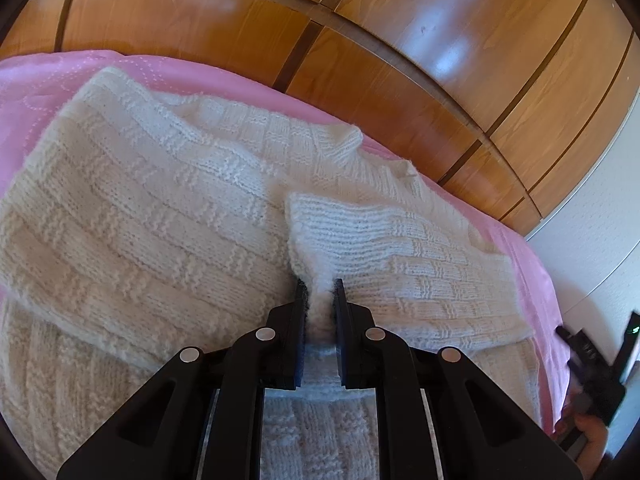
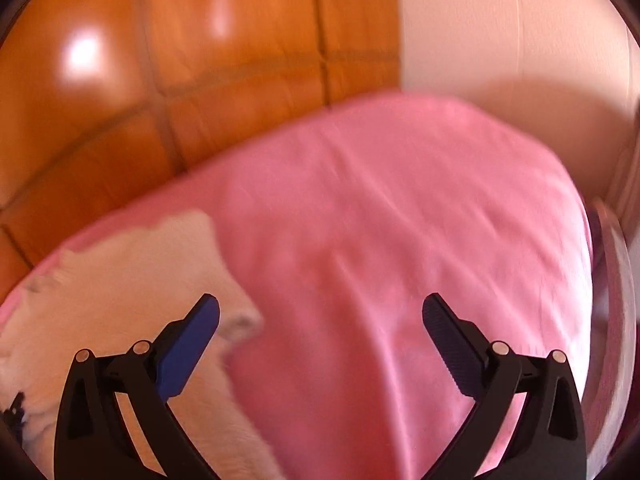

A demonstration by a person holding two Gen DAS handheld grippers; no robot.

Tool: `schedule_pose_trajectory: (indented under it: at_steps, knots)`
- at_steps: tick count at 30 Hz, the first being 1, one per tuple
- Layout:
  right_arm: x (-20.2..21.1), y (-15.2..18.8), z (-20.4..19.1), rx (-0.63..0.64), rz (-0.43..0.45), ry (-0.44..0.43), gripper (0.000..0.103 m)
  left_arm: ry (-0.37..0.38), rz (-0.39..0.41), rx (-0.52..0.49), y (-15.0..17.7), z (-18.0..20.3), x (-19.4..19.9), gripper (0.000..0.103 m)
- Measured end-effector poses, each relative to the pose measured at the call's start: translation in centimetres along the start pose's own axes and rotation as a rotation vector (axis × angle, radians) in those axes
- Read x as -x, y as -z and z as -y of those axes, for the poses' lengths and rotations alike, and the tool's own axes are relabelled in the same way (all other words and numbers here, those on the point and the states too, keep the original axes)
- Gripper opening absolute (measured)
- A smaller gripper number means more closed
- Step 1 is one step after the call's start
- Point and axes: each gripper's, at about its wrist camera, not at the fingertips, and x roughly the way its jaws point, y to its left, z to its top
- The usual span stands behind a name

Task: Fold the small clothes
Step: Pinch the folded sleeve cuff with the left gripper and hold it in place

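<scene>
This is a bedroom in a home; a bed (image 1: 516, 248) dressed in a pink cover (image 2: 400, 220) spreads beneath and ahead of both sets of jaws, its stitched quilting showing far off to the upper left in the left wrist view; beyond the jaws, past the far edge of the bed, rises a glossy wooden wardrobe (image 1: 360, 40) with panelled doors and dark seams, light glinting on its varnish; to the right of it stands a pale textured wall (image 1: 592, 236); a white knitted sweater (image 1: 160, 200) lies spread on the cover, domestic laundry rather than shop stock.

One white knit sweater (image 1: 168, 208), one pink bedspread (image 2: 400, 220).
</scene>
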Motion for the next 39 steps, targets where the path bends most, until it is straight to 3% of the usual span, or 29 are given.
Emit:
schedule_pose_trajectory:
  at_steps: [2,6,8,11,13,20,23,27,29,31,34,39]
  knots:
    - [-0.3,-0.8,-2.5,0.097,0.030,-0.087,0.101,0.002,0.000,0.003,0.0,0.0,0.0,0.011]
    - [-3.2,-1.6,-6.8,0.242,-0.007,-0.147,0.101,0.004,0.000,0.005,0.0,0.0,0.0,0.011]
    - [-5.2,-1.8,-7.4,0.261,-0.058,-0.128,0.101,0.001,0.000,0.003,0.0,0.1,0.0,0.011]
    - [-8.9,-0.8,-6.3,0.222,-0.195,0.032,0.101,-0.023,0.001,-0.016,0.0,0.4,-0.2,0.011]
    - [-10.3,-0.9,-4.4,0.108,-0.253,-0.008,0.101,-0.052,0.004,-0.041,0.1,0.9,-0.3,0.011]
    - [-9.5,-0.9,-4.4,0.124,-0.225,0.019,0.101,-0.081,0.007,-0.061,0.2,1.4,-0.6,0.011]
    - [-7.1,-1.0,-5.1,0.151,-0.160,0.049,0.101,-0.082,0.007,-0.062,0.2,1.4,-0.7,0.011]
    - [-3.0,0.0,-5.6,0.175,-0.093,-0.079,0.101,-0.082,0.007,-0.063,0.2,1.4,-0.7,0.011]
    - [-2.3,1.1,-6.2,0.212,-0.111,-0.125,0.101,-0.081,0.007,-0.062,0.2,1.4,-0.7,0.011]
    - [-3.1,2.0,-6.6,0.234,-0.136,-0.117,0.101,-0.081,0.007,-0.061,0.2,1.4,-0.7,0.011]
    - [-6.6,2.3,-7.0,0.205,-0.271,-0.115,0.101,-0.080,0.007,-0.061,0.2,1.4,-0.7,0.011]
    - [-6.4,2.7,-7.0,0.192,-0.257,-0.122,0.101,-0.076,0.006,-0.057,0.1,1.3,-0.6,0.011]
